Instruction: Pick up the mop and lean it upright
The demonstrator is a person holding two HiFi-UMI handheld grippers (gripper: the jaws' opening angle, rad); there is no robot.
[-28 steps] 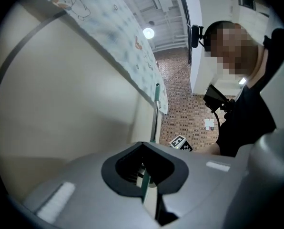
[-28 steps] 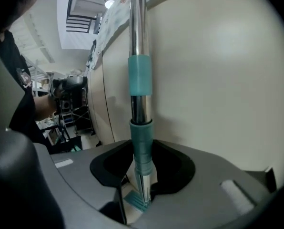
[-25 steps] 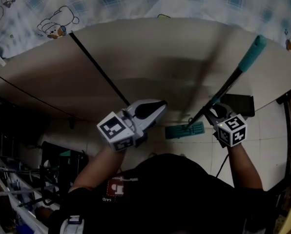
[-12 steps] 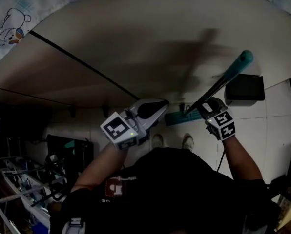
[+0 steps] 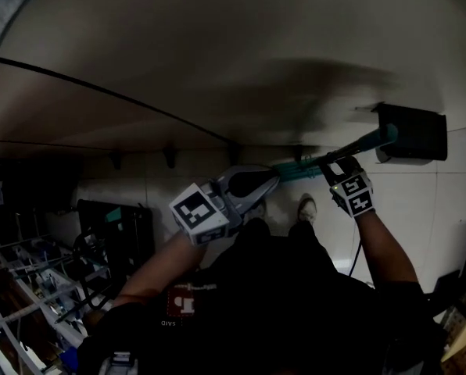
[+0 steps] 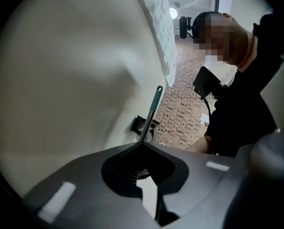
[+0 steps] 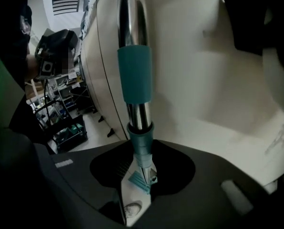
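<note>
The mop has a chrome pole (image 7: 136,111) with teal sleeves and a teal end grip (image 5: 378,139). In the head view it runs from its teal head (image 5: 295,170) on the floor, close by the cream wall (image 5: 217,61). My right gripper (image 5: 336,165) is shut on the pole. In the right gripper view the pole passes between the jaws of that gripper (image 7: 141,146), with the mop head (image 7: 142,180) far below. My left gripper (image 5: 252,184) hovers left of the mop, shut and holding nothing. From the left gripper (image 6: 142,144) view the pole (image 6: 153,108) shows ahead.
A black box (image 5: 411,131) is fixed to the wall by the pole's top end. A thin black cable (image 5: 100,92) runs across the wall. A dark cart and a cluttered rack (image 5: 108,241) stand at the left. My shoe (image 5: 307,207) is on the pale tiled floor (image 5: 421,201).
The pole has swung steeper toward the wall, and its teal end now sits by the black box. My right gripper went with it. The left gripper has hardly moved.
</note>
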